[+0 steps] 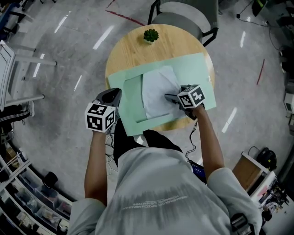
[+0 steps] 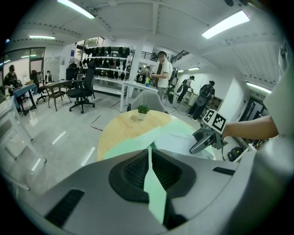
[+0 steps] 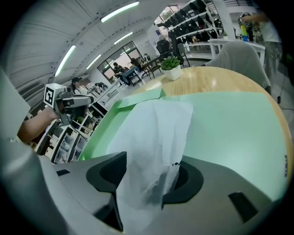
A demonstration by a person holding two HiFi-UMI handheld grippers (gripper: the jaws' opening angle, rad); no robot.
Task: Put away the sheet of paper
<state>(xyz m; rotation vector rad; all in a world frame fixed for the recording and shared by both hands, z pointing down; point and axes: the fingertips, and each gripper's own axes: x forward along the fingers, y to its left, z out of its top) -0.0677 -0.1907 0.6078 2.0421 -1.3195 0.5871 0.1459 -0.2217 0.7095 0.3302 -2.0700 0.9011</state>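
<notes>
An open green folder (image 1: 193,73) lies on the round wooden table (image 1: 133,46). A crumpled white sheet of paper (image 1: 158,92) rests on its inside. My left gripper (image 1: 112,96) is at the folder's left edge, shut on the raised green cover (image 2: 154,193), which runs up between its jaws. My right gripper (image 1: 171,97) is at the sheet's right edge. Its jaws stand wide apart around the gripper's centre (image 3: 149,176). The white sheet (image 3: 156,133) hangs loosely between them, and the pads do not press on it.
A small potted plant (image 1: 150,35) stands at the table's far edge. A grey chair (image 1: 183,13) sits just beyond it. Storage racks with bins (image 1: 27,202) line the floor at my left, and a box (image 1: 250,172) stands at my right.
</notes>
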